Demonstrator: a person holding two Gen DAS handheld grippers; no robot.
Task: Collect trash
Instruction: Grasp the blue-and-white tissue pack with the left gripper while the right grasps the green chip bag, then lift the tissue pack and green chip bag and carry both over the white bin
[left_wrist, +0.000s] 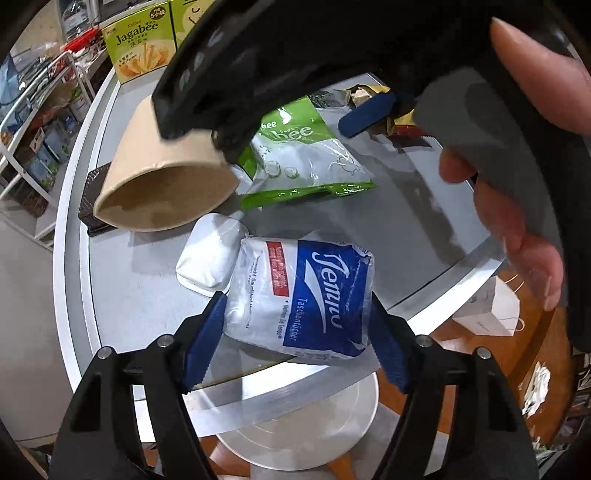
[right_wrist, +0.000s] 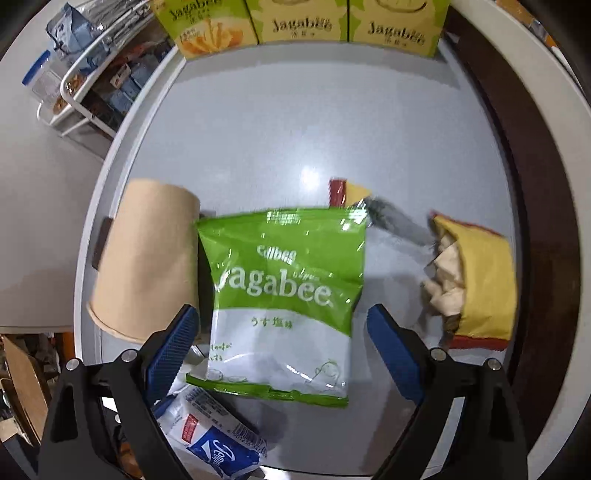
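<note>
Left wrist view, tissue pack (left_wrist: 299, 295) pinched by left gripper (left_wrist: 295, 339) at table (left_wrist: 406, 229) edge, right gripper (right_wrist: 280, 350) spread above snack bag (right_wrist: 284, 295), paper cup (right_wrist: 147, 258) alongside.

One paper cup (right_wrist: 147, 258), one Jagabee bag (right_wrist: 284, 302), two tissue packs (left_wrist: 299, 295), three Jagabee boxes (right_wrist: 303, 20)
</note>
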